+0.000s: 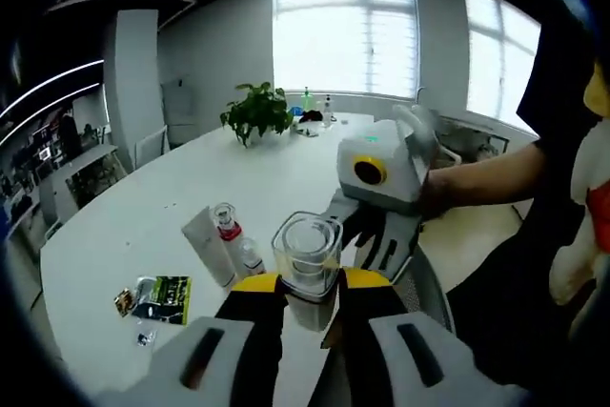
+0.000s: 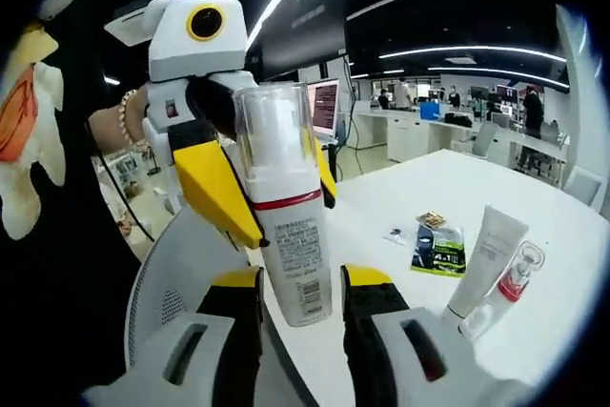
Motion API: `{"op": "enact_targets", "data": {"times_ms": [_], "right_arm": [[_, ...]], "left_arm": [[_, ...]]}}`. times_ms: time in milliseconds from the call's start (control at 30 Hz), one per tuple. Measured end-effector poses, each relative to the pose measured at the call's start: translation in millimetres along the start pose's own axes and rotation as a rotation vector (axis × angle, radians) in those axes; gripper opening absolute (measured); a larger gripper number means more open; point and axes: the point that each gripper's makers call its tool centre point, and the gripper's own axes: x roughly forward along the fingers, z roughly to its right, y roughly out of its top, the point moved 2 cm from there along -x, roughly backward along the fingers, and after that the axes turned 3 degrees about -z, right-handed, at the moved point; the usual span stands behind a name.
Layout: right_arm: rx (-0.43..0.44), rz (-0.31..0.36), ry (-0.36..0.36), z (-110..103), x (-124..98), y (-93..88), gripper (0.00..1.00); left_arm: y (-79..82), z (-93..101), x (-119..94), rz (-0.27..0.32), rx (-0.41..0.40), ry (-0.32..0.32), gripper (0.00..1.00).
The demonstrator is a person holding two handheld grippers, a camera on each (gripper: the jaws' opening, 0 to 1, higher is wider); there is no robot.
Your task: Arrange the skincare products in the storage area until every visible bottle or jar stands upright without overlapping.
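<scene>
In the left gripper view, a white squeeze tube and small red-collared clear bottle stand centre-left on the white table; a green-black sachet lies lower left, a potted plant upper centre.

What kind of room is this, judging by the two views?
Most likely an open-plan office or meeting area: a large white table with a potted plant, desks with computer monitors behind, and long ceiling strip lights.

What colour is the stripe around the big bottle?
Red. The bottle has a thin red band below its clear cap, best seen in the right gripper view.
</scene>
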Motion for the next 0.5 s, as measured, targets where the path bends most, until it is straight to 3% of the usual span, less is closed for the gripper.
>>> {"op": "enact_targets", "data": {"times_ms": [133,500], "right_arm": [[0.020,0.004,-0.024,2.4,-4.8,-2.5,0.42],[0.069,-0.013,-0.135,14.8,-25.9,-20.7,0.57]], "left_arm": [[-2.3,-3.4,6.3,-0.021,0.027,0.014,0.18],[-8.6,-4.3,25.9,-0.042,0.035,-0.021,0.18]]}}
